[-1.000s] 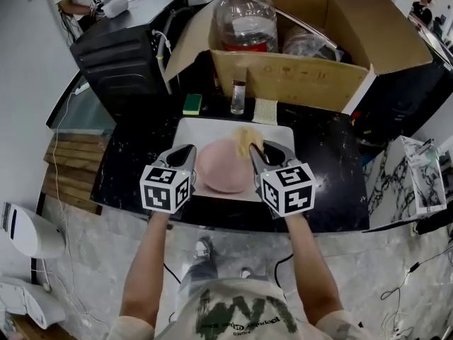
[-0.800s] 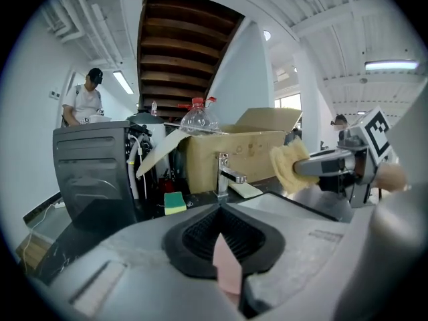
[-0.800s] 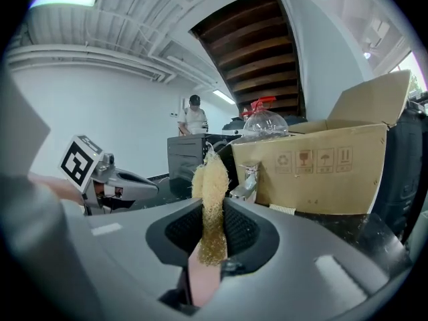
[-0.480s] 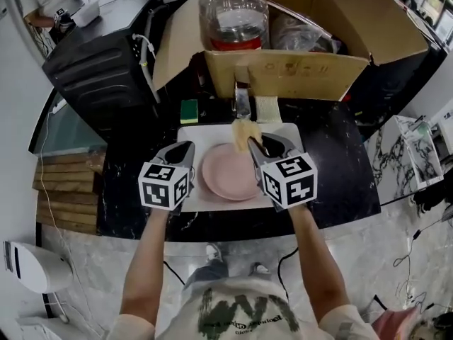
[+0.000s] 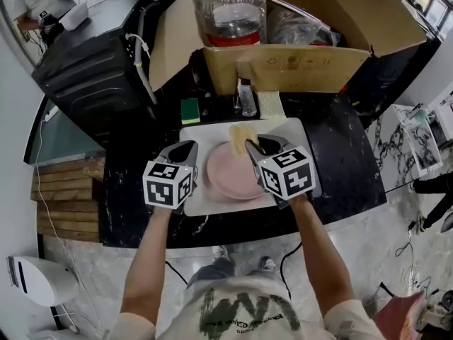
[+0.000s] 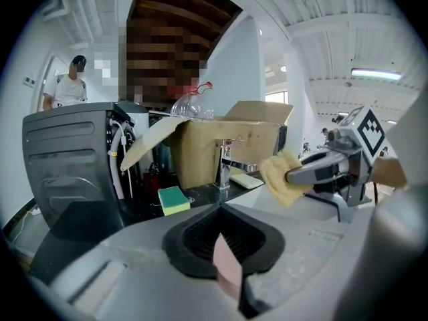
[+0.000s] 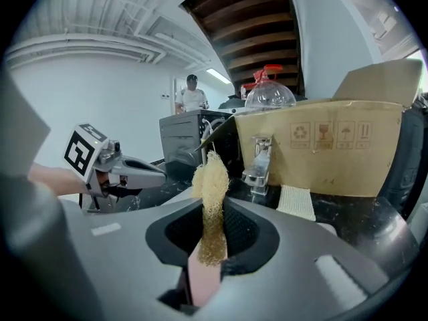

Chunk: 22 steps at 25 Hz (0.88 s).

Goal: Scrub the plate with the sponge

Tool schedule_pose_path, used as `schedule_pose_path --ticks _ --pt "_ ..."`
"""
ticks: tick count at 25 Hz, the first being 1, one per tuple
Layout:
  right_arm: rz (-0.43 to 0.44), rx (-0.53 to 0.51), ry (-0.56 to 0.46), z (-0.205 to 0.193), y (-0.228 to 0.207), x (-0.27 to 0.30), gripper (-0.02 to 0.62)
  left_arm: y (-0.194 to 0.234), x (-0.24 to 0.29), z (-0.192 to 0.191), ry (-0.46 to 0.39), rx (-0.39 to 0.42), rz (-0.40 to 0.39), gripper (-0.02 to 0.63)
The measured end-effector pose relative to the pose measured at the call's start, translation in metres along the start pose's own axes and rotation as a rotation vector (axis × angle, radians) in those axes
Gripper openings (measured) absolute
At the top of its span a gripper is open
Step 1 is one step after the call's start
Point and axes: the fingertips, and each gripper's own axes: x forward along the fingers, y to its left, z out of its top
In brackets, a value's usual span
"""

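Note:
A pink plate [image 5: 232, 176] lies on a white tray [image 5: 200, 133] on the black counter. My left gripper [image 5: 190, 151] is at the plate's left rim. In the left gripper view a pink sliver of the plate [image 6: 227, 270] sits pinched between its jaws. My right gripper [image 5: 252, 146] hovers over the plate's far right part, shut on a yellow fibrous sponge [image 5: 239, 134]. The sponge [image 7: 210, 179] sticks up out of the jaws, with pink plate [image 7: 200, 281] showing below it. From the left gripper view the sponge [image 6: 281, 176] hangs at the right.
A green and yellow sponge [image 5: 189, 110], a small faucet [image 5: 245, 98] and a pale cloth [image 5: 269, 105] lie behind the tray. Farther back stand an open cardboard box [image 5: 297, 62] with a large bottle [image 5: 230, 9], and a black appliance [image 5: 92, 62] at the left.
The head camera has shifted, so the tray sits a little differently in view. Both grippers keep their places at the plate, and the sponge stays in the right jaws.

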Motion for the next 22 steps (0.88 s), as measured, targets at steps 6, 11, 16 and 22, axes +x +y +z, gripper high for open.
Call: schedule_pose_path --ticks 6,11,16,22 --pt "0.077 -0.028 0.128 -0.022 0.017 0.029 0.061 0.006 0.007 -0.010 0.020 0.026 -0.026 0.003" --pt "0.142 -0.043 0.242 -0.040 0.022 0.049 0.061 0.008 0.013 -0.016 0.029 0.027 -0.046 0.003" --pt "0.213 -0.044 0.316 -0.056 0.028 0.069 0.060 0.006 0.017 -0.022 0.042 0.030 -0.048 0.003" --pt "0.300 -0.011 0.396 -0.090 0.033 0.094 0.061 0.007 0.026 -0.032 0.058 0.019 -0.012 0.003"
